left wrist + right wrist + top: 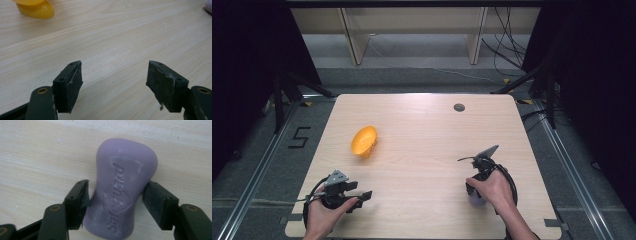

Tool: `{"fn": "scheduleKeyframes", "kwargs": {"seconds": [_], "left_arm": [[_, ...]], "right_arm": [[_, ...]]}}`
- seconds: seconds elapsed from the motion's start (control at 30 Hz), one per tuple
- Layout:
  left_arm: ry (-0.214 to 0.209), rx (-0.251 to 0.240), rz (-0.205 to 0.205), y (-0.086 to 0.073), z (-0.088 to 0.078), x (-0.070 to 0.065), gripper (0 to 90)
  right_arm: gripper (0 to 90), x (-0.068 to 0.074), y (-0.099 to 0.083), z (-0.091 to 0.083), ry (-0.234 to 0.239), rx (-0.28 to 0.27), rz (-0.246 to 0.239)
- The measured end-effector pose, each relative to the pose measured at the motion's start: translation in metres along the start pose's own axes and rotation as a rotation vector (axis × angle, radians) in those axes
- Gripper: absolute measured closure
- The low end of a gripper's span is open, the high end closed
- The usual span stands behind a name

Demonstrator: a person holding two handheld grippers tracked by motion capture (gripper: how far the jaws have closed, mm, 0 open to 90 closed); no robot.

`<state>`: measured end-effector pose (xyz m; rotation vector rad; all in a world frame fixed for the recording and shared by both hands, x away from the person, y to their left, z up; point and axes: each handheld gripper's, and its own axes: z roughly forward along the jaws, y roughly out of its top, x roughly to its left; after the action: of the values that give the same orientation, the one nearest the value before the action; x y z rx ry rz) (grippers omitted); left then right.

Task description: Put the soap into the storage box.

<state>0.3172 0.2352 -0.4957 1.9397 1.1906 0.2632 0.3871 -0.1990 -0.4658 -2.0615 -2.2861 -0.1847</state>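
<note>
A purple soap bar point(125, 167) with embossed lettering lies on the wooden table point(422, 130). My right gripper point(115, 195) straddles its narrow waist, and both black pads point(81, 195) rest against its sides. In the high view the soap point(476, 200) peeks out under the right hand near the table's front right, with the right gripper point(474, 192) pointing down at it. A yellow bowl-shaped dish point(364, 141) lies tipped on its side at the middle left, and the dish point(35, 9) also shows at the top left of the left gripper view. My left gripper point(113, 75) stands open over bare wood at the front left point(361, 191).
A small grey round cap point(459, 107) is set into the table near its far edge. Pale wooden frame legs point(353, 40) and loose cables point(507, 50) stand on the floor beyond the table. Metal rails point(257, 175) run along both sides.
</note>
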Motion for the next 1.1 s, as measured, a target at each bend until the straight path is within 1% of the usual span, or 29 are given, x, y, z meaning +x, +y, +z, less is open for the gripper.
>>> {"fn": "scheduleKeyframes", "kwargs": {"seconds": [0.03,0.07,0.1,0.13,0.17,0.2,0.23,0.27,0.3,0.37,0.4,0.43,0.47,0.53,0.63,0.67,0.7,0.77,0.8,0.83,0.87,0.9,0.93,0.97,1.0,1.03,1.07,1.1], "left_arm": [[-0.002,-0.005,-0.004,0.0000,0.0002,-0.0004,28.0],[-0.002,-0.005,-0.003,0.0000,0.0002,-0.0005,28.0],[-0.004,-0.003,0.000,-0.0002,0.0005,-0.0006,28.0],[-0.004,-0.003,0.000,-0.0002,0.0005,-0.0006,28.1],[-0.002,0.014,0.017,0.0000,-0.0004,0.0005,28.1],[-0.003,0.015,0.019,0.0000,-0.0004,0.0006,28.1],[-0.001,0.010,0.019,-0.0001,-0.0001,0.0003,28.2],[-0.002,0.010,0.019,-0.0001,-0.0001,0.0002,28.2],[-0.002,0.010,0.021,0.0000,-0.0001,0.0002,28.2],[-0.004,0.012,0.023,0.0000,0.0001,0.0003,28.3],[-0.007,-0.003,0.007,-0.0003,0.0011,-0.0010,28.3],[-0.009,-0.001,0.009,-0.0003,0.0011,-0.0009,28.3],[-0.009,-0.001,0.009,-0.0003,0.0011,-0.0009,28.5],[-0.007,-0.001,0.011,-0.0003,0.0011,-0.0010,28.7],[-0.010,0.004,0.010,-0.0002,0.0011,-0.0009,28.9],[-0.012,-0.004,0.006,-0.0002,0.0014,-0.0014,28.9],[-0.011,-0.008,0.005,-0.0003,0.0017,-0.0016,28.9],[-0.013,-0.006,0.006,-0.0003,0.0016,-0.0016,28.9],[-0.014,-0.003,0.008,-0.0003,0.0016,-0.0017,28.9],[-0.014,-0.003,0.008,-0.0003,0.0016,-0.0017,28.9],[-0.014,-0.003,0.010,-0.0003,0.0015,-0.0018,28.9],[-0.012,0.014,0.026,-0.0001,0.0004,-0.0006,28.9],[-0.012,0.009,0.023,-0.0002,0.0007,-0.0012,28.9],[-0.012,0.009,0.023,-0.0002,0.0007,-0.0012,28.9],[-0.013,0.008,0.023,-0.0003,0.0008,-0.0013,28.9],[-0.013,0.007,0.023,-0.0003,0.0009,-0.0015,28.9],[-0.013,0.007,0.023,-0.0003,0.0009,-0.0015,28.9],[-0.015,0.005,0.023,-0.0004,0.0010,-0.0017,28.9]], "right_arm": [[44.9,-0.0034,0.0002,0.0017,-0.023,-0.015,-0.069],[44.9,-0.0034,0.0002,0.0017,-0.023,-0.015,-0.069],[46.9,-0.0013,0.0005,0.0010,-0.025,0.015,-0.055],[46.9,-0.0013,0.0005,0.0010,-0.025,0.015,-0.055],[48.4,-0.0029,0.0009,0.0008,-0.013,0.020,-0.077],[49.2,-0.0033,0.0005,0.0007,-0.035,0.013,-0.122],[49.3,-0.0040,0.0008,0.0009,-0.029,0.014,-0.146],[49.3,-0.0040,0.0008,0.0009,-0.029,0.014,-0.146],[49.2,-0.0024,0.0013,0.0007,-0.046,0.017,-0.158],[48.6,-0.0020,0.0012,0.0015,-0.058,0.006,-0.194],[48.6,-0.0020,0.0012,0.0015,-0.058,0.006,-0.194],[48.0,-0.0013,0.0017,0.0022,-0.057,0.004,-0.209],[47.9,-0.0005,0.0014,0.0038,-0.069,-0.013,-0.211],[48.1,-0.0009,0.0016,0.0054,-0.065,-0.020,-0.226],[48.9,0.0001,0.0012,0.0070,-0.069,-0.011,-0.226],[49.3,-0.0003,0.0021,0.0060,-0.054,0.013,-0.235],[49.7,-0.0004,0.0021,0.0062,-0.052,0.012,-0.245],[49.9,0.0000,0.0020,0.0061,-0.050,0.012,-0.244],[50.0,0.0003,0.0010,0.0076,-0.065,-0.013,-0.250],[50.0,0.0003,0.0010,0.0076,-0.065,-0.013,-0.250],[50.1,-0.0002,0.0009,0.0077,-0.065,-0.014,-0.259],[50.1,-0.0010,0.0008,0.0075,-0.057,-0.014,-0.268],[50.1,-0.0026,0.0014,0.0065,-0.039,0.005,-0.281],[50.1,-0.0036,0.0017,0.0066,-0.040,0.003,-0.296],[50.2,-0.0056,0.0022,0.0074,-0.037,-0.009,-0.326],[50.2,-0.0059,0.0020,0.0077,-0.038,-0.012,-0.330],[50.2,-0.0058,0.0015,0.0075,-0.018,-0.007,-0.328],[50.3,-0.0045,0.0006,0.0072,-0.034,-0.008,-0.322]]}}
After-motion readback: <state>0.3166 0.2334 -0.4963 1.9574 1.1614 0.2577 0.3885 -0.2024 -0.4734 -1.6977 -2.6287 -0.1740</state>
